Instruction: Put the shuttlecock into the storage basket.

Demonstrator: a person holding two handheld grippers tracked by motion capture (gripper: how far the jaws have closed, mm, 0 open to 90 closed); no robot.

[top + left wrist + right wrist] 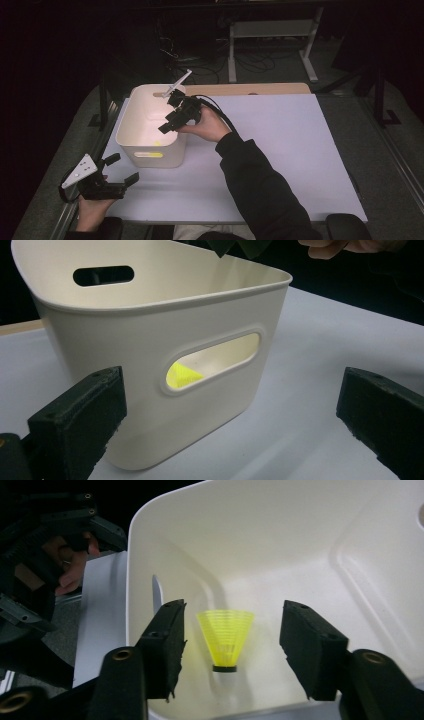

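One white bin (150, 150) stands on a pale table (290, 150). One yellow shuttlecock (225, 637) lies inside the bin, between but free of the right gripper (232, 640), whose jaws are parted above the bin. The left gripper (122, 170), jaws spread and holding nothing, rests near the table's front left corner, just beside the bin.

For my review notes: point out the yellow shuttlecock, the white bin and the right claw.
yellow shuttlecock (225, 637), right gripper view, on its skirt.
white bin (131, 120), high view, on its left rim.
right claw (232, 650), right gripper view, midway between its fingertips.
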